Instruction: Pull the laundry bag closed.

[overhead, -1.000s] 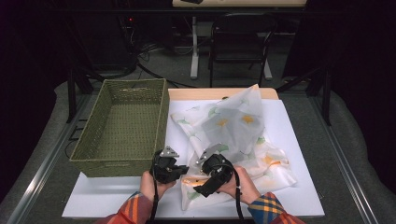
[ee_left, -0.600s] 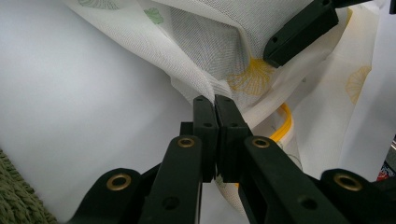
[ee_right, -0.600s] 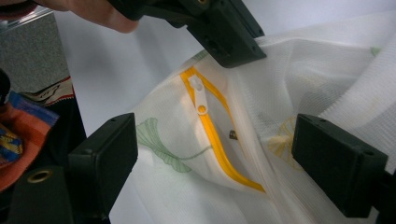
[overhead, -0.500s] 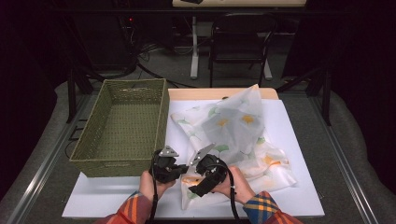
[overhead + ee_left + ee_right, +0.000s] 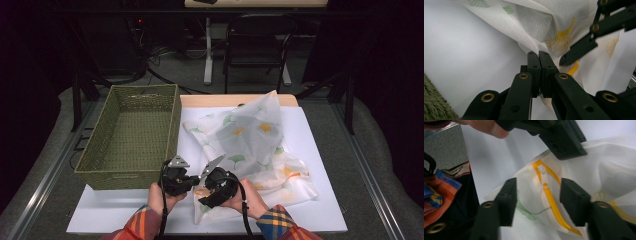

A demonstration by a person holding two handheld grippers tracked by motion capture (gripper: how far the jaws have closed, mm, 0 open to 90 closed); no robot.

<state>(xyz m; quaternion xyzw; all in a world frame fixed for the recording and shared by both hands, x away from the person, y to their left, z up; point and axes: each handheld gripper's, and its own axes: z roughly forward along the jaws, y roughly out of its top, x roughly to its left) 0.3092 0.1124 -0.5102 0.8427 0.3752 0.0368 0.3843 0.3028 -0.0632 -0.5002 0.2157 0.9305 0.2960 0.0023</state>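
A white mesh bag (image 5: 250, 140) printed with green and yellow leaves lies crumpled on the white board (image 5: 320, 150). My left gripper (image 5: 194, 181) is shut on the bag's near-left edge (image 5: 541, 37); its tips (image 5: 539, 56) pinch the fabric. My right gripper (image 5: 204, 192) sits close beside it. Its jaws (image 5: 537, 192) have just been closing and stand apart, with the bag's yellow zipper (image 5: 552, 202) and white pull (image 5: 544, 173) between them, untouched. The left gripper's jaws (image 5: 564, 142) clamp the fabric just beyond the zipper's end.
A green woven basket (image 5: 130, 140) stands empty at the left of the board, right beside the left gripper. A person's hands and plaid sleeves (image 5: 272, 220) come in at the near edge. Chairs and cables stand beyond the table.
The right gripper has edged left toward the left gripper, and its jaws have narrowed around the zipper. The left gripper keeps its grip on the bag's edge.
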